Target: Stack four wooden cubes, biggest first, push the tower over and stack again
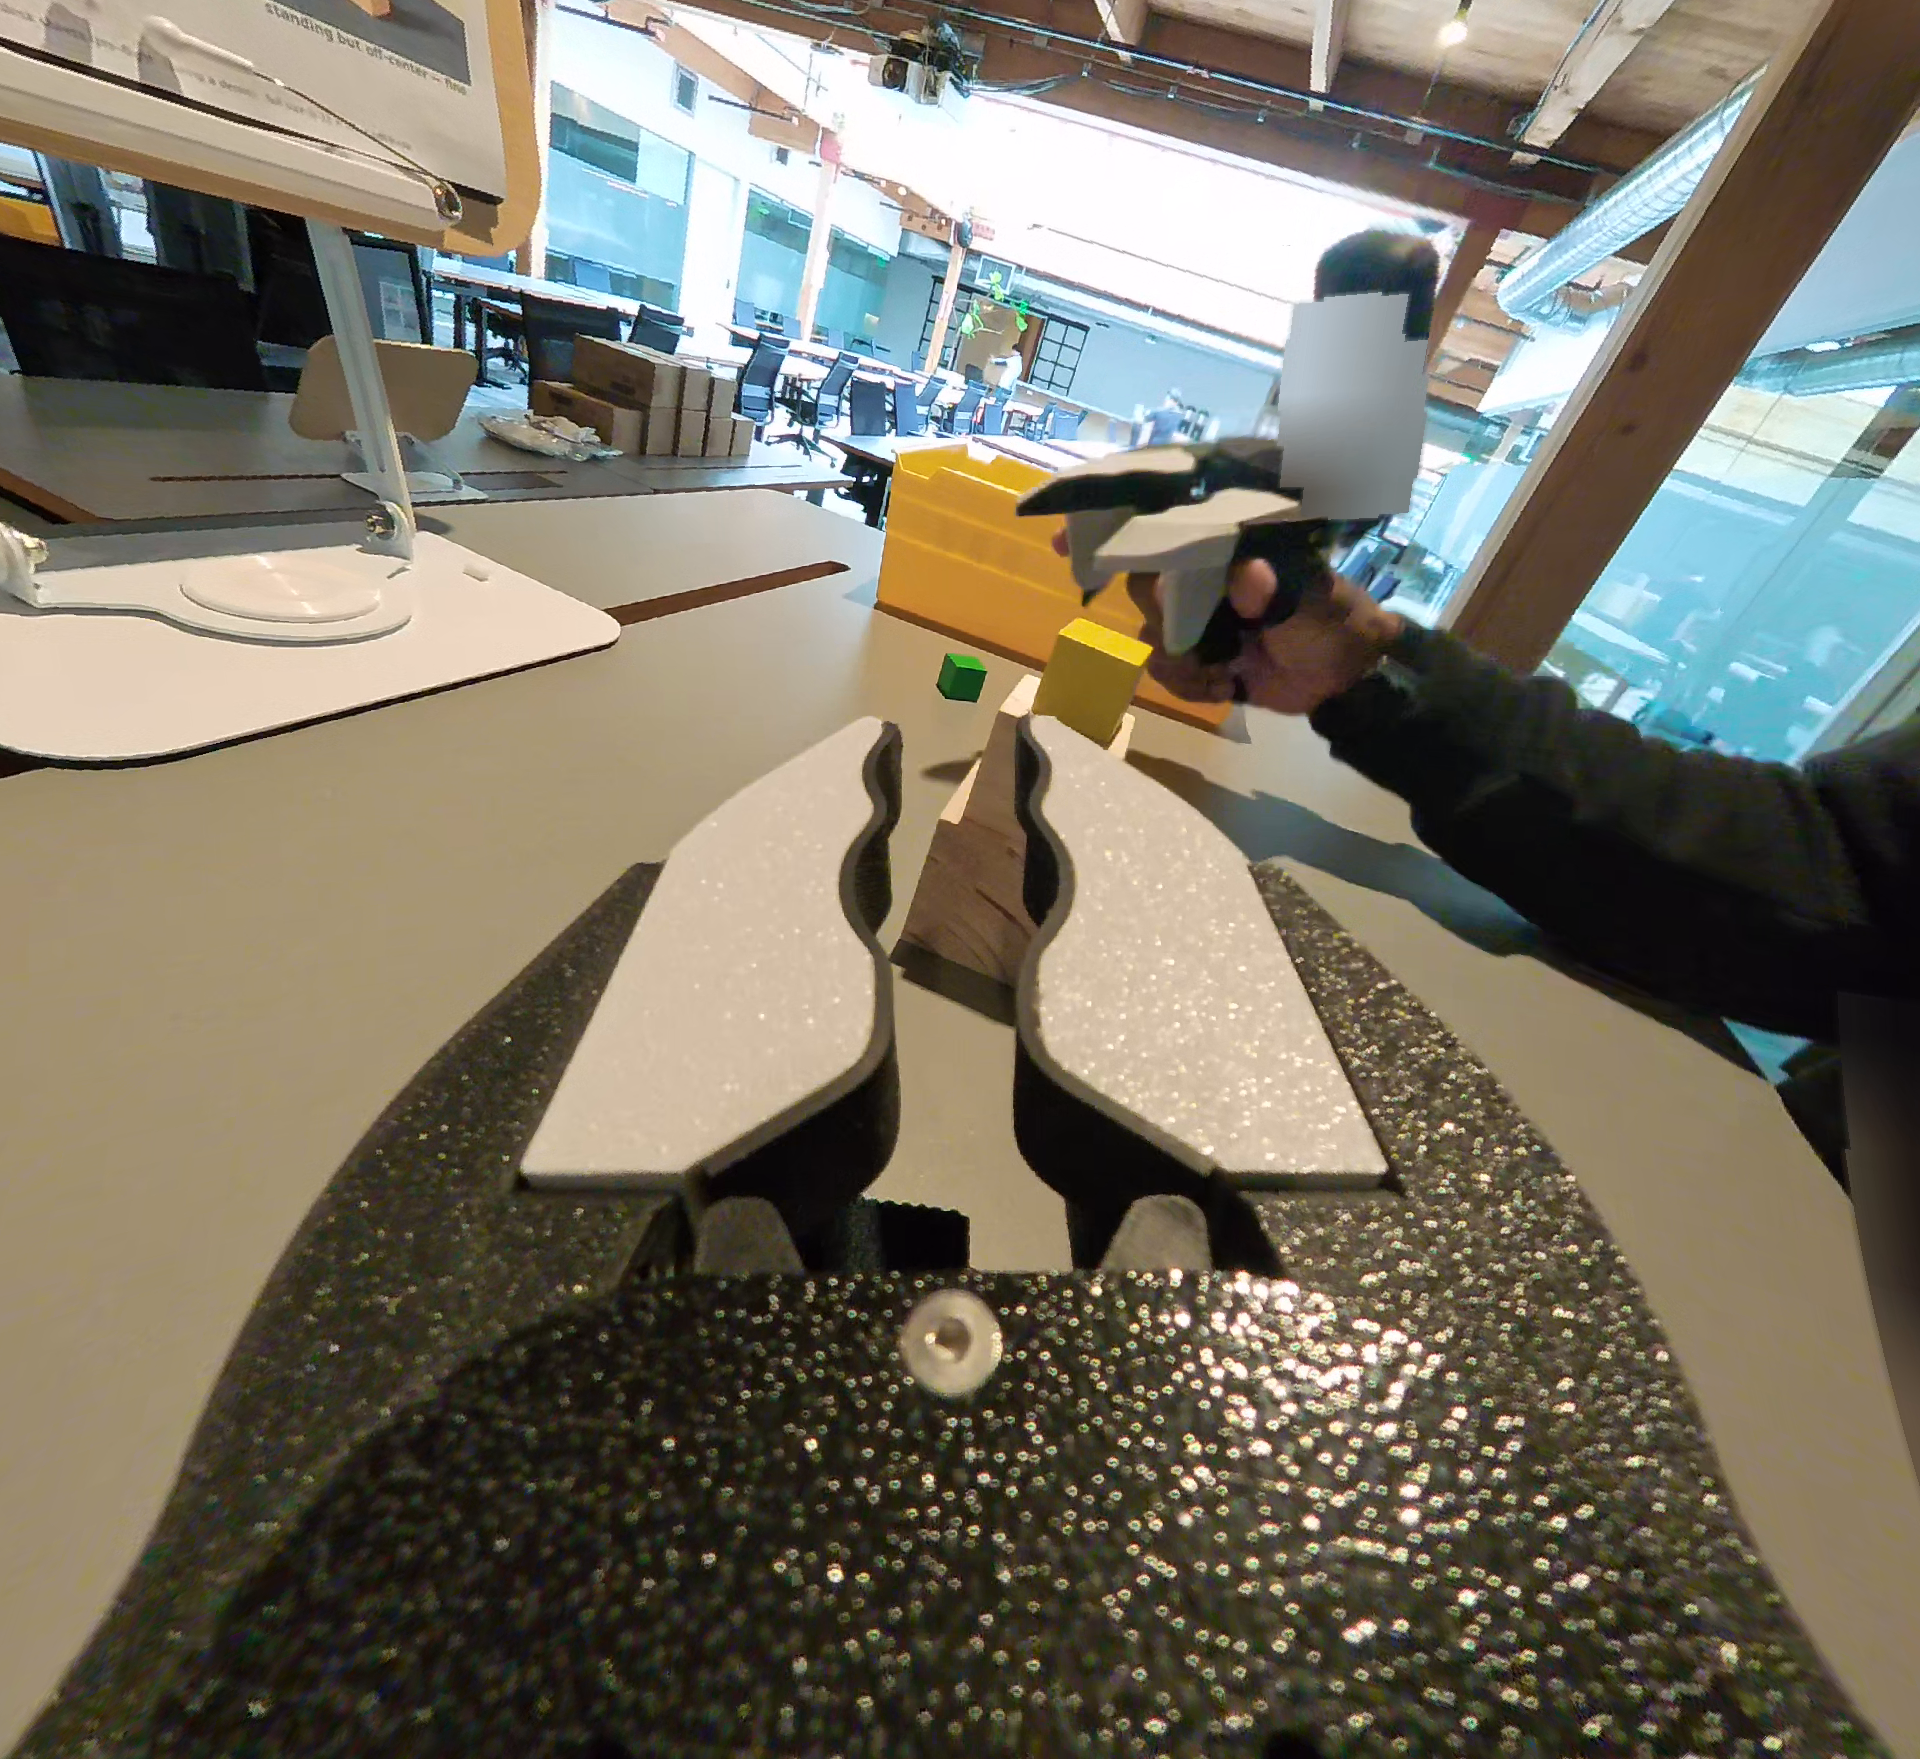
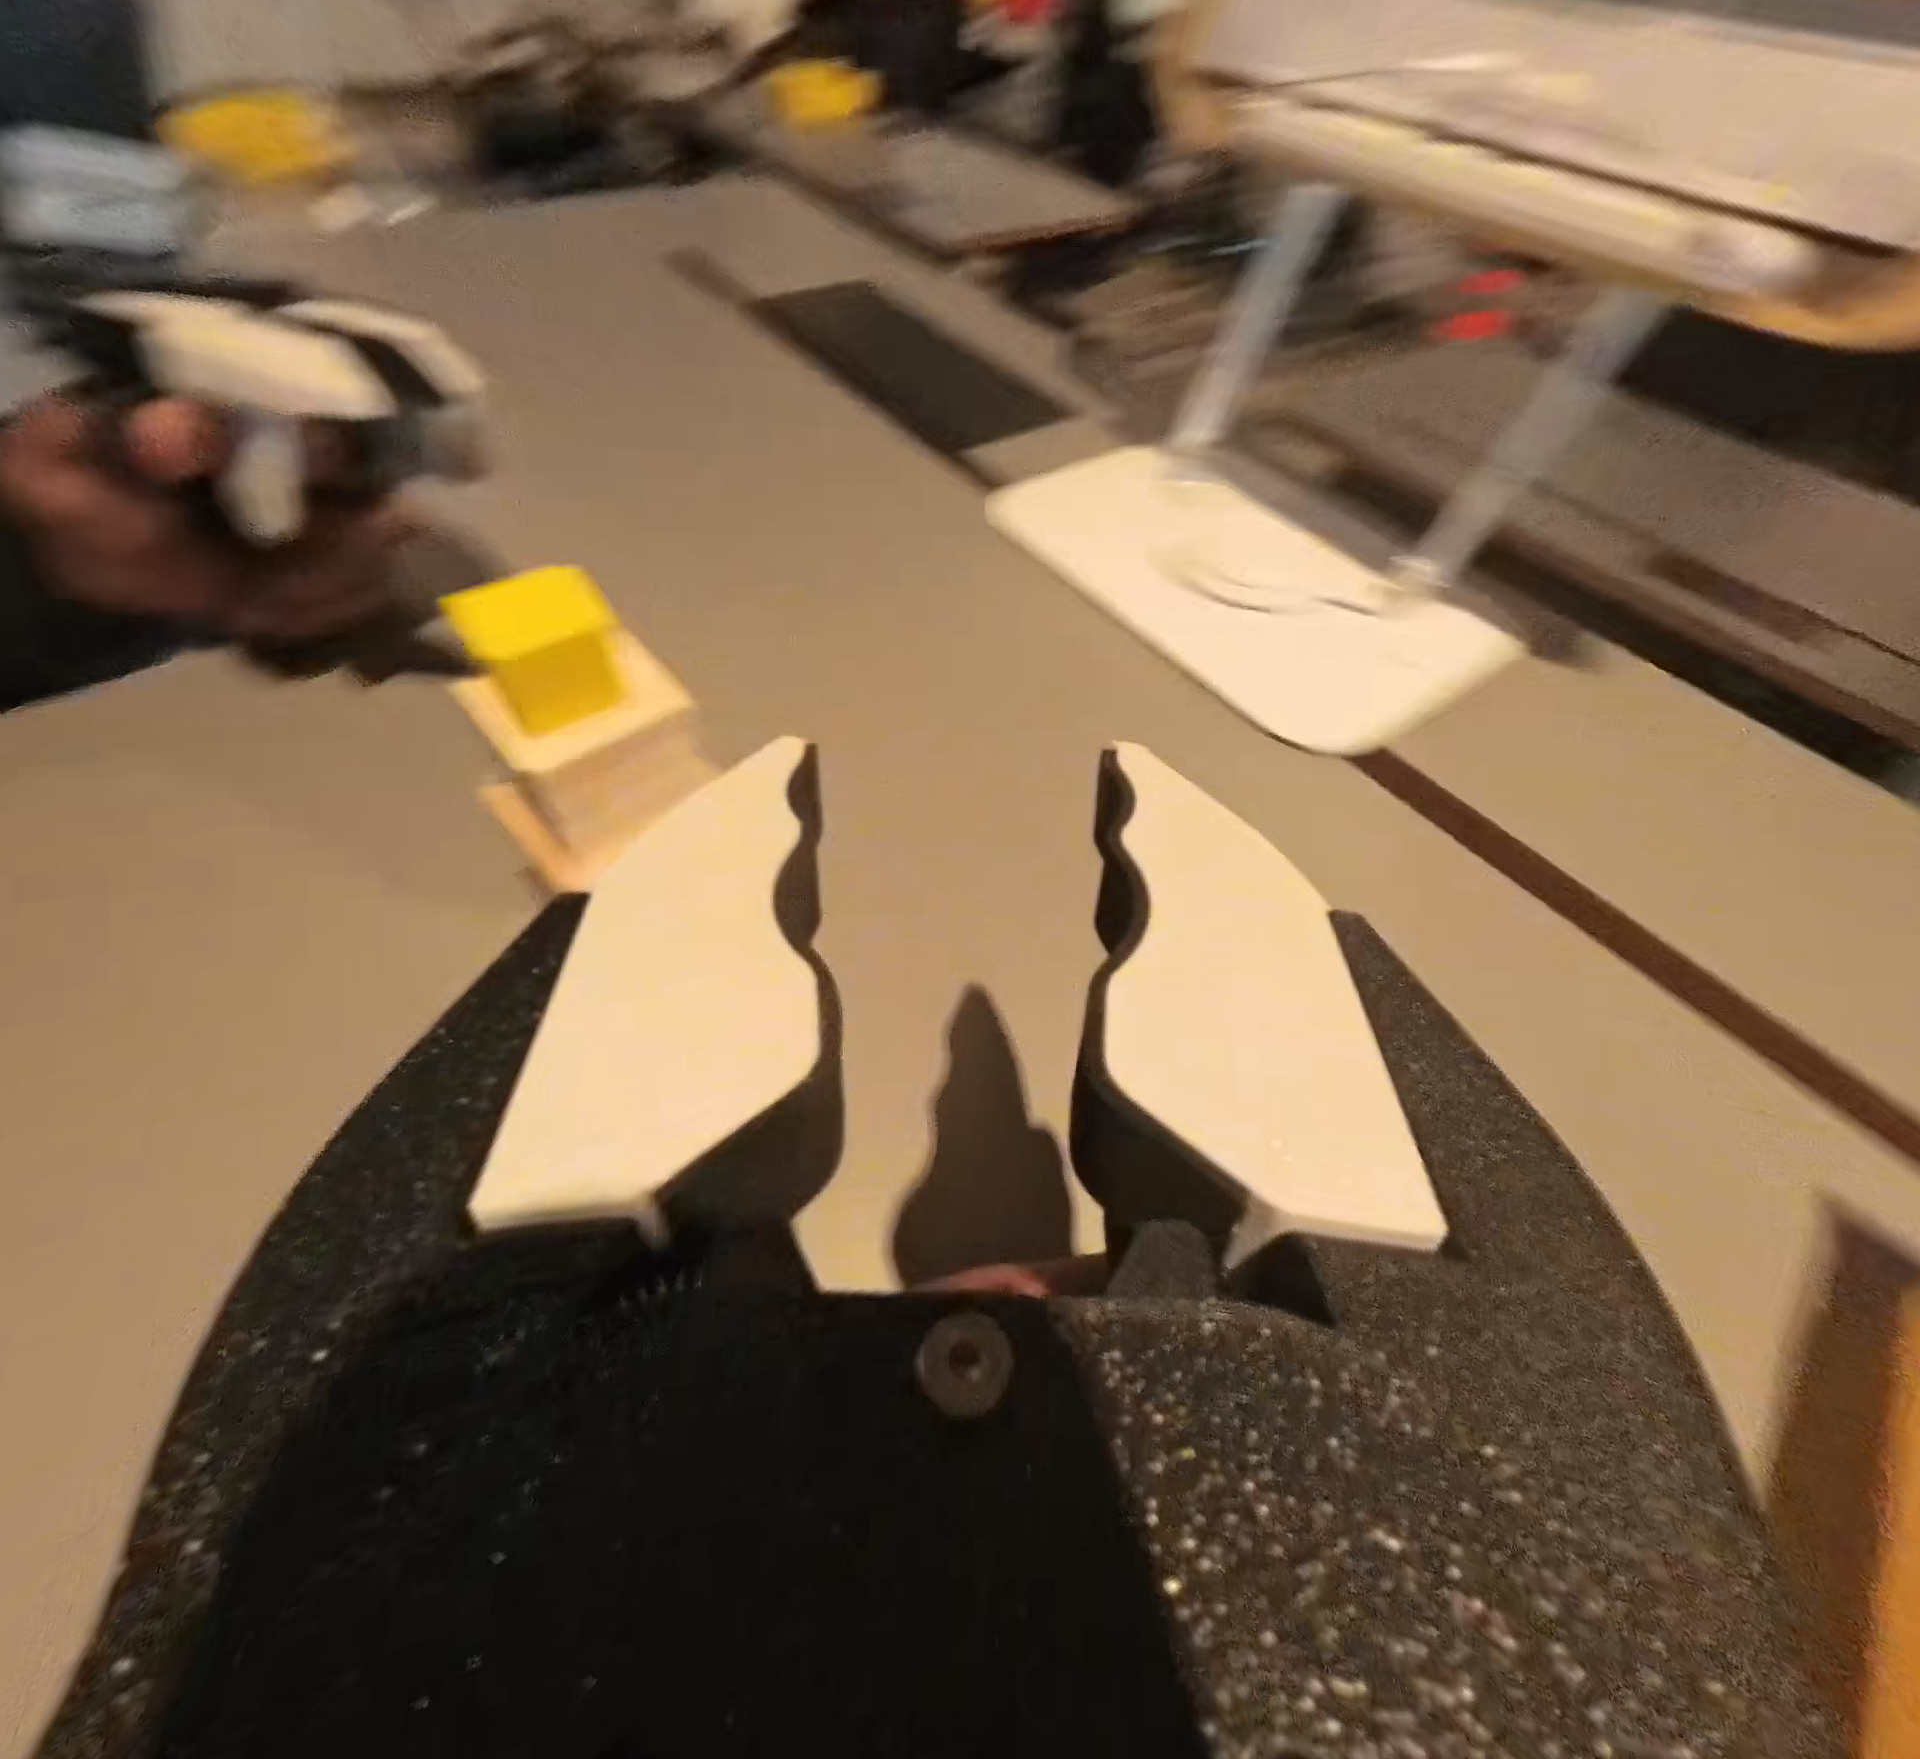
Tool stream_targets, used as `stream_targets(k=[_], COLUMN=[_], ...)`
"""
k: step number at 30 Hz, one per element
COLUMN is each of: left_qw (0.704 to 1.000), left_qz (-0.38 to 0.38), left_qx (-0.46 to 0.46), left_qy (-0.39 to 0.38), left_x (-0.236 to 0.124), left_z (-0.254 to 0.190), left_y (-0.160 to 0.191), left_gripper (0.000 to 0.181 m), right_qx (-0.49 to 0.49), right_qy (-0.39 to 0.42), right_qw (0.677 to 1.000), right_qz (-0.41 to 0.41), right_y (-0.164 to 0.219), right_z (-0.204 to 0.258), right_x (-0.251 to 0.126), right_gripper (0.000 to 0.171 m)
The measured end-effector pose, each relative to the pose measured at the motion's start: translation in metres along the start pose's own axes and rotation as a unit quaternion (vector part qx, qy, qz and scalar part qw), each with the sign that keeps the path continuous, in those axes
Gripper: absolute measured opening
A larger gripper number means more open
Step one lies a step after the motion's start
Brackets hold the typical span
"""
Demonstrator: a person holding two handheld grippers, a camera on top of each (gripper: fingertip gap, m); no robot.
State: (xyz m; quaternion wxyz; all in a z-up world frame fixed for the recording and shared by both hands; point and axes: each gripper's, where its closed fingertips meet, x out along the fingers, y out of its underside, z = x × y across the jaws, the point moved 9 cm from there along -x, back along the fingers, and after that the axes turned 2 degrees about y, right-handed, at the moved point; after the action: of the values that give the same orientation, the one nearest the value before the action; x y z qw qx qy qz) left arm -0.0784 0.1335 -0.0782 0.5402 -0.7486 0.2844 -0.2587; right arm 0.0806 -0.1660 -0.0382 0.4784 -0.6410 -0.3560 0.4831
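Stack on bench [image 1: 312, 878]: mid cube [image 2: 613, 753] on largest cube [image 1: 971, 899], third cube [image 1: 1091, 675] on top. Smallest cube [image 1: 961, 676] apart, left of stack. Bin [image 1: 966, 546] behind; stand base [image 1: 260, 629] far left.

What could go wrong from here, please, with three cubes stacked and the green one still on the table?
1. The yellow cube sits off-centre toward one edge of the plain cube beneath, so adding the green cube could tip it.
2. The left tongs hover close to the wooden stack; a nudge could topple it early.
3. The right view is motion-blurred: a fast right tongs swing risks misjudged reach.
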Motion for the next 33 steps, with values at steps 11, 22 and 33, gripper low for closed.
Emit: stream_targets(k=[11, 22, 33], left_qw=[1.0, 1.0, 1.0], left_qz=[0.003, -0.005, 0.009], left_qx=[-0.003, 0.006, -0.001], left_qy=[-0.001, -0.005, 0.0], left_x=[0.001, -0.001, 0.002], left_z=[0.001, -0.001, 0.0], left_y=[0.0, 0.0, 0.001], left_gripper=[0.02, 0.02, 0.02], right_qx=[0.105, 0.103, 0.17], right_qy=[0.302, 0.194, 0.112], right_qw=[0.943, 0.955, 0.957], right_qz=[0.089, 0.199, 0.206], right_y=[0.075, 0.083, 0.089], right_z=[-0.042, -0.072, -0.079], right_x=[-0.038, -0.004, -0.003], right_gripper=[0.04, 0.037, 0.022])
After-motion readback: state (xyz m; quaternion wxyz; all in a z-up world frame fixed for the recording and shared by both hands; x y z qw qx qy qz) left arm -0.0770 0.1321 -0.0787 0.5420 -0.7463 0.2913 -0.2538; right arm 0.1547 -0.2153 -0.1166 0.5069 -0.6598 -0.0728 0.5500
